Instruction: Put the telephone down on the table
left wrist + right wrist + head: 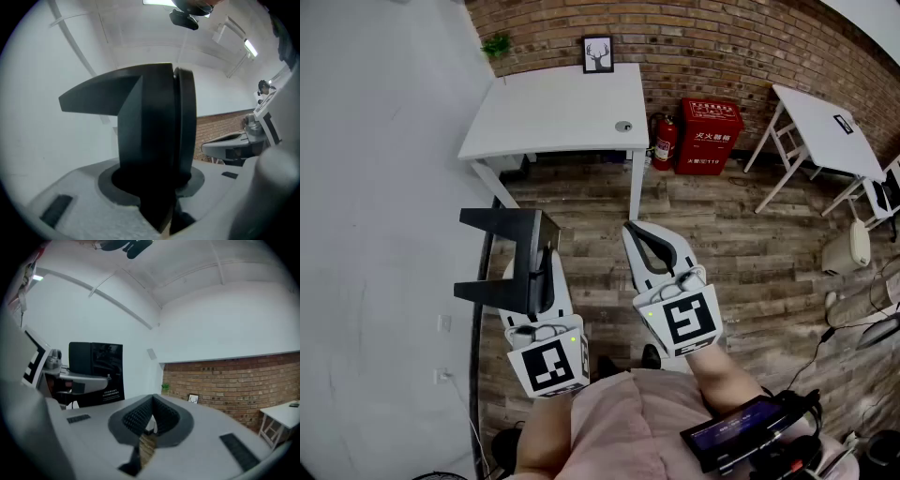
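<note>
the telephone (514, 255) is held up in the air by the left tool (546, 281), whose jaws are part-way apart and clamped on the black body low down, so that most of it stands out beyond the grip; in the left gripper view the gap between the jaws is filled by it. the right tool (639, 234) is carried just beside the left, jaws pressed together with nothing between them. the white worktop (553, 112) is well apart from both, straight ahead against the brick wall, and only wooden floor (722, 244) lies under the load

the danger is judged to be this: the telephone is gripped at one end only, so it could be levered round or slipped out on the way over, and a drop now would be taken by the floor, not the worktop. no support is offered by the right tool as it is. at the set-down, a release too near the front edge could let it tip off, and the small round thing (623, 126) near the front right corner or the framed picture (598, 53) at the back could be knocked

as for containers, a red cabinet (709, 136) is seen by the wall with a fire extinguisher (664, 141) beside it; its door is shut, so its contents cannot be told
</note>
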`<state>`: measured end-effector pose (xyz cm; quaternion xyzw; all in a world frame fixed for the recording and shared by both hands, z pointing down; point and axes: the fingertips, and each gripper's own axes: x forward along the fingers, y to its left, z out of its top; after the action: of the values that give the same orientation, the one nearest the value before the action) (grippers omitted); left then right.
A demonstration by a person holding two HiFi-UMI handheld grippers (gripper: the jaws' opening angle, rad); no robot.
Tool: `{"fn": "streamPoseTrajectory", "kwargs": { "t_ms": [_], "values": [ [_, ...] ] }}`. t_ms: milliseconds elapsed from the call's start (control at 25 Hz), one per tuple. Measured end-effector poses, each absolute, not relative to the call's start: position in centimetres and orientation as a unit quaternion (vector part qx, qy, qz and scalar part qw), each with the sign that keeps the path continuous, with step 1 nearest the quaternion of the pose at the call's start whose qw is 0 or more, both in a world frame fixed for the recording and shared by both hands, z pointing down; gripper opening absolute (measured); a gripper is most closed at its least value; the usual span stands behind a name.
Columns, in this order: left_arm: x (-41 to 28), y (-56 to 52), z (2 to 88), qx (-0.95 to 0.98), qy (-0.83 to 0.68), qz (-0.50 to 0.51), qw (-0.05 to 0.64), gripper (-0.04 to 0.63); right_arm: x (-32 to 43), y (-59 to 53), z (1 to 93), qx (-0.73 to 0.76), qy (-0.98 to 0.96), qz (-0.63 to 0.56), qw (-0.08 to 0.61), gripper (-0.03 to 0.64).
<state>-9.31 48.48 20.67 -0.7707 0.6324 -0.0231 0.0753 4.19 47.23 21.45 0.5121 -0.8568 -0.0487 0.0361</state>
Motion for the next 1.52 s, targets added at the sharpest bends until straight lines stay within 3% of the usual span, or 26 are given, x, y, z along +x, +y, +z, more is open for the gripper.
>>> {"fn": "streamPoseTrajectory", "kwargs": {
  "t_ms": [920,1040,1200,1520],
  "values": [
    [-6.1,49.2,20.9,-0.817,0.572,-0.043,0.061,0.163,5.1,48.5,21.7,0.465,-0.885,-0.021,0.015,0.006],
    [-5.2,48.9,20.6,-0.844,0.531,-0.054,0.055,0.163,5.0,48.6,21.7,0.421,-0.907,-0.021,0.013,0.103],
    [-3.8,49.0,20.2,-0.884,0.462,-0.06,0.037,0.163,5.3,49.1,22.2,0.345,-0.938,-0.024,0.026,0.185],
    [1.5,50.4,17.5,-0.959,0.278,-0.054,0.017,0.161,6.9,49.1,21.0,0.198,-0.98,-0.017,0.023,0.252]
  ]
}}
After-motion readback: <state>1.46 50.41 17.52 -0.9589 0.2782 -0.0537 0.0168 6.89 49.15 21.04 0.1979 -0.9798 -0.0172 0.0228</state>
